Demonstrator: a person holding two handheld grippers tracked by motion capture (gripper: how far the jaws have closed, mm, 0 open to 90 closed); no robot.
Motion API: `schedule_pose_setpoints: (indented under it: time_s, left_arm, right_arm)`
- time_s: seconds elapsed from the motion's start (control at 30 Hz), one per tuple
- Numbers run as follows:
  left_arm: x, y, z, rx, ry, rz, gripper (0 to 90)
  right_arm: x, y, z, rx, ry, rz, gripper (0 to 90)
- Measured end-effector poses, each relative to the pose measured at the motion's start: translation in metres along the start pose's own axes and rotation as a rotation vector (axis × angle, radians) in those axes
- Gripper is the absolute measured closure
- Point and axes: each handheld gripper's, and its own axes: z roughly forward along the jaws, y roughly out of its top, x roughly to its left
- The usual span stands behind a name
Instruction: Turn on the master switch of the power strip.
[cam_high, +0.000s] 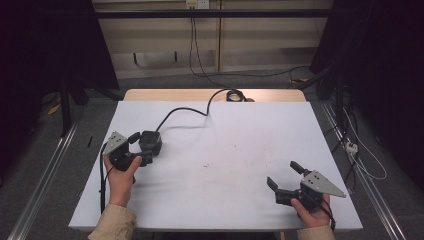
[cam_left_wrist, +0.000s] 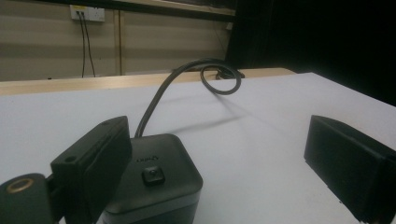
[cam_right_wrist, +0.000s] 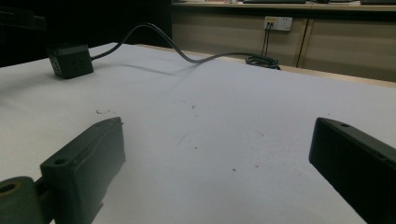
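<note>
A black cube-shaped power block (cam_high: 150, 141) lies on the white table (cam_high: 235, 150) at the left. Its black cable (cam_high: 185, 111) runs to the far edge and ends in a coil (cam_high: 233, 95). My left gripper (cam_high: 142, 149) is open around the block. In the left gripper view the block (cam_left_wrist: 154, 179) rests against the left jaw, with a wide gap to the right jaw. My right gripper (cam_high: 283, 173) stands open near the front right, nothing between its jaws. In the right gripper view the block (cam_right_wrist: 70, 60) sits far off at the upper left.
The cable's coil (cam_right_wrist: 261, 60) lies on the wooden strip at the table's far edge, below a wall outlet (cam_right_wrist: 278, 22). Small dark specks (cam_high: 235, 159) dot the middle of the white surface. Metal rails and loose cables (cam_high: 357, 150) run along the floor on both sides.
</note>
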Motion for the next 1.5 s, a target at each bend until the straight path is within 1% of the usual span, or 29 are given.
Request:
schedule_pose_setpoints:
  time_s: [0.27, 0.3, 0.33, 0.37, 0.43, 0.5, 0.63, 0.83, 0.87, 1.0, 1.1, 1.23, 1.43, 1.5]
  left_arm:
    - [0.005, 0.0, 0.001, -0.005, 0.016, -0.008, 9.1]
    - [0.007, 0.001, 0.001, -0.009, 0.019, -0.014, 9.5]
    - [0.007, 0.001, 0.001, -0.009, 0.019, -0.014, 9.8]
    - [0.008, 0.001, 0.001, -0.012, 0.029, -0.011, 10.2]
    - [0.01, 0.001, 0.002, -0.01, 0.028, -0.008, 12.0]
    - [0.01, 0.001, 0.002, -0.012, 0.033, -0.012, 12.5]
    - [0.013, 0.002, 0.002, -0.013, 0.041, 0.002, 14.4]
    - [0.015, 0.001, 0.005, -0.003, 0.048, 0.018, 21.0]
    - [0.016, 0.001, 0.005, -0.001, 0.048, 0.026, 22.3]
    - [0.016, 0.002, 0.005, 0.001, 0.047, 0.029, 24.2]
    - [0.016, 0.002, 0.006, 0.003, 0.043, 0.035, 25.9]
    - [0.017, 0.002, 0.007, 0.003, 0.043, 0.032, 28.3]
    - [0.018, 0.002, 0.009, 0.016, 0.043, 0.048, 31.6]
    - [0.019, 0.002, 0.009, 0.014, 0.047, 0.042, 33.0]
  right_arm:
    - [0.0, 0.0, 0.0, 0.002, -0.002, -0.002, 3.1]
    - [0.0, 0.0, 0.0, 0.002, -0.001, -0.001, 3.1]
    - [0.0, 0.0, -0.001, 0.002, -0.002, 0.0, 3.1]
    - [0.0, 0.0, -0.001, 0.002, -0.003, -0.002, 3.1]
    - [0.0, 0.0, -0.001, 0.002, -0.003, -0.004, 3.1]
    - [0.0, 0.0, -0.001, 0.002, -0.003, -0.003, 3.1]
    - [0.0, 0.0, -0.001, 0.002, -0.004, 0.001, 3.1]
    - [0.0, 0.0, -0.001, 0.002, -0.005, 0.003, 3.1]
    - [0.0, 0.0, -0.001, 0.002, -0.006, 0.003, 3.1]
    - [0.0, 0.0, -0.001, 0.003, -0.007, 0.004, 3.1]
    - [-0.001, 0.0, -0.001, 0.002, -0.006, -0.004, 3.1]
    - [0.0, 0.0, -0.001, 0.004, -0.002, 0.0, 3.1]
    - [0.0, -0.001, -0.001, 0.005, 0.002, -0.004, 3.3]
    - [0.0, 0.0, -0.001, 0.003, 0.0, -0.002, 3.3]
